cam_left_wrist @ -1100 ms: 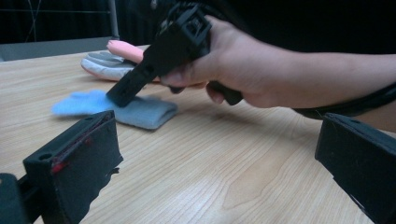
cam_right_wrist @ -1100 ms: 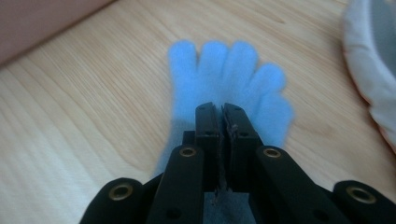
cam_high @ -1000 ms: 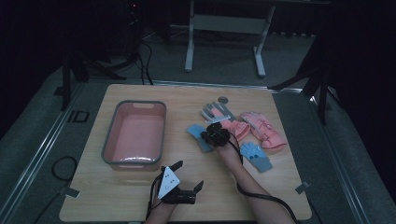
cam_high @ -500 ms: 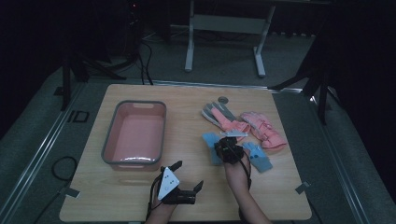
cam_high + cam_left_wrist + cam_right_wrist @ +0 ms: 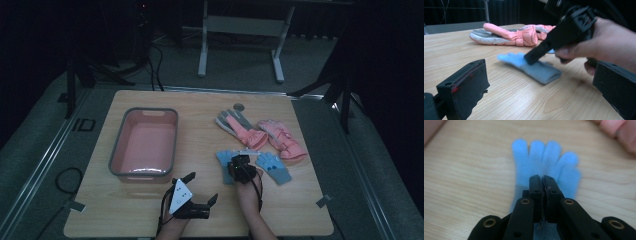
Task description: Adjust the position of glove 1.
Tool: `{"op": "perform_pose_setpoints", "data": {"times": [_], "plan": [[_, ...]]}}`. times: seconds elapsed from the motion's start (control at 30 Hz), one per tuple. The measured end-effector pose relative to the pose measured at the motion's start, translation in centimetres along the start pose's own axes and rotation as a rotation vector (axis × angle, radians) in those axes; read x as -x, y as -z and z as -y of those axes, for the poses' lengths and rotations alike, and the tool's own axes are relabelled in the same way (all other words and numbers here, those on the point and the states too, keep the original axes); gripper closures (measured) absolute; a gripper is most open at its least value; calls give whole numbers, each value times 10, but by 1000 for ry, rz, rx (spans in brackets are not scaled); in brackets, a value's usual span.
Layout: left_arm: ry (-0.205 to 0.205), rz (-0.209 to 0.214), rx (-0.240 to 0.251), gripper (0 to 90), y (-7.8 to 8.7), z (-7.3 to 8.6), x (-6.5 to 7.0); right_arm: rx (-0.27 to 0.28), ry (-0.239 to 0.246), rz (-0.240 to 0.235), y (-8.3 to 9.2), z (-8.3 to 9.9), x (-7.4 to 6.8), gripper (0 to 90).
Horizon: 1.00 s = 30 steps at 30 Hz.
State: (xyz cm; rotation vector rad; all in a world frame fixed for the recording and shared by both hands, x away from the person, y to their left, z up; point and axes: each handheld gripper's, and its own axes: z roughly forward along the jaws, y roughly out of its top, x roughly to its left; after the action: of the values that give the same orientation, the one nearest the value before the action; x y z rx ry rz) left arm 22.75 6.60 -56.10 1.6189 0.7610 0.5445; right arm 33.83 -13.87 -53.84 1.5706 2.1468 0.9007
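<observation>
My right gripper [image 5: 543,179] is shut on a light blue knit glove [image 5: 544,155], its jaws pinched together over the palm, the glove's fingers spread out beyond the tips. From above, that gripper [image 5: 239,165] sits on this blue glove [image 5: 224,159] near the table's middle. A second blue glove [image 5: 274,167] lies just to its right. My left gripper [image 5: 202,187] stands open near the front edge with nothing between its fingers; in its own view its jaws [image 5: 539,87] frame the right gripper [image 5: 541,50] and the blue glove [image 5: 539,71].
A pink tub [image 5: 118,150] with a grey rim stands at the left. Two pink-and-grey winter gloves [image 5: 245,131] [image 5: 282,140] lie behind the blue ones, also seen as pink gloves [image 5: 509,36] from the left gripper. A small grey disc [image 5: 238,106] lies near the far edge.
The right gripper has moved toward the front edge and slightly right, dragging the blue glove along with it. The left gripper has kept still.
</observation>
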Motion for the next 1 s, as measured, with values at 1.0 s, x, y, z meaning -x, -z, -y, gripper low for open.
{"op": "perform_pose_setpoints", "data": {"times": [1.0], "plan": [[-3,0,0,1,0,0,0,127,401,-199,58,-33,102,668]]}}
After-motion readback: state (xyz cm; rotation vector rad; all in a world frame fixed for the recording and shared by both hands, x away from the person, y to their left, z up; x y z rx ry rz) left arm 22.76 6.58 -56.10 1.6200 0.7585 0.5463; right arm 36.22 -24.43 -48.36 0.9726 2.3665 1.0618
